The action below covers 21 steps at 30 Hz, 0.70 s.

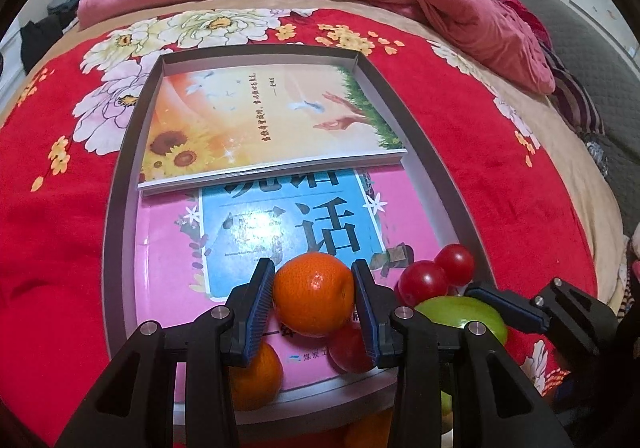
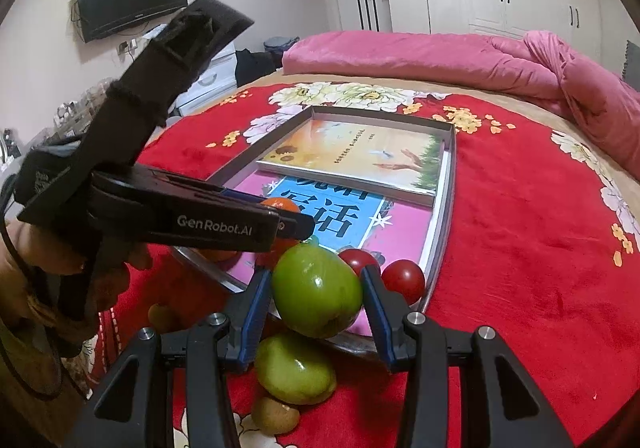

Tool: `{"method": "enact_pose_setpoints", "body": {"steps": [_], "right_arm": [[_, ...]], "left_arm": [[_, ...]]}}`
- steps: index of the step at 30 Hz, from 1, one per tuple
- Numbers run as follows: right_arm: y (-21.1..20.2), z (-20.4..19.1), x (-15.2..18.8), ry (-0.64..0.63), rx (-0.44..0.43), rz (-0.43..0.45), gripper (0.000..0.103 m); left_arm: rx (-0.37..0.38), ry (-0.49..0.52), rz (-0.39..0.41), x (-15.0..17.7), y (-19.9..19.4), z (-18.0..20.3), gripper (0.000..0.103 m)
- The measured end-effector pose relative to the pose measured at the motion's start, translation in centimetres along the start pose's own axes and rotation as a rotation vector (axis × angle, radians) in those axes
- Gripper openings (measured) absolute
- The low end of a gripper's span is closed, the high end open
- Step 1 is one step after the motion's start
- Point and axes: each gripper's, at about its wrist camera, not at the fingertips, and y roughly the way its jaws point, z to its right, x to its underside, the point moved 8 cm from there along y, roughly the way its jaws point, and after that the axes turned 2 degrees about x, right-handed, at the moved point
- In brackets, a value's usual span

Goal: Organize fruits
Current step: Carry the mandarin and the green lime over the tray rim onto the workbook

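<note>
Left gripper (image 1: 314, 298) clamps orange (image 1: 313, 293), hanging over tray (image 1: 424, 152) near end, books at 12 o'clock. Right gripper (image 2: 316, 294) clamps green apple (image 2: 317, 290) over tray's near rim, tomatoes (image 2: 403, 280) at 3 o'clock.

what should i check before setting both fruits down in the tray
1. Left gripper jaws clamped on the orange: ok.
2. Right gripper jaws clamped on the green apple: ok.
3. Orange over the tray, above the pink book: ok.
4. Apple fully inside the tray rim: cannot tell, it hangs at the near edge.
5. Landing room: not ok yet, two red tomatoes sit close beside the apple.
6. Fruit left outside: not ok, another green apple lies on the red blanket.
</note>
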Motion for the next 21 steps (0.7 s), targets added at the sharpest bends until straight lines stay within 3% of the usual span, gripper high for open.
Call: {"method": "enact_pose_setpoints", "body": {"steps": [21], "right_arm": [[0.01, -0.67, 0.29, -0.008, -0.007, 0.002, 0.047]], "left_arm": [[0.011, -0.006, -0.003, 0.17, -0.09, -0.07, 0.041]]}}
